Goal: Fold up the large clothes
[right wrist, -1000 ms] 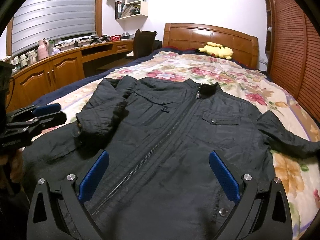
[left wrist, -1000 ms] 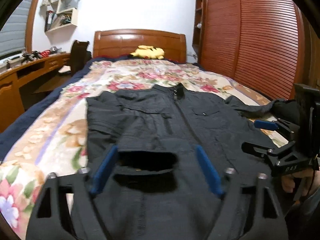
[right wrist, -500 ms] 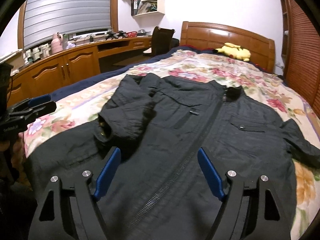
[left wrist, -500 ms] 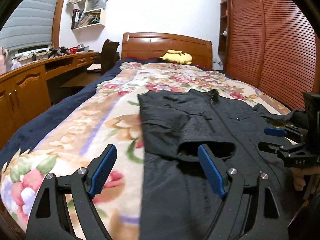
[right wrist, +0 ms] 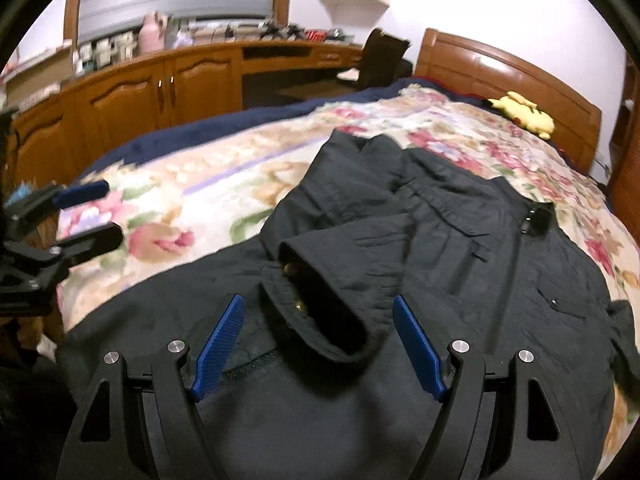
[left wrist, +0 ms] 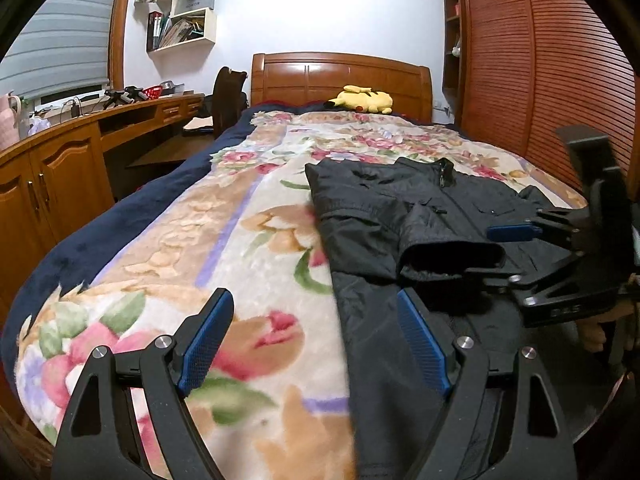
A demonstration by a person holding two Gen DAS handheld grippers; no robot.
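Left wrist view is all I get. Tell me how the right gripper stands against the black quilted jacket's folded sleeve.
Observer: The right gripper is open. The folded sleeve's cuff on the black quilted jacket lies in line between its blue-padded fingers, ungripped.
Operator: Check that cuff for fasteners.
Observer: Two brass snaps show inside the cuff opening.
Operator: Report my left gripper from outside.
Observer: Side-on, the left gripper is open above the floral blanket, off to the jacket's side and not touching it.
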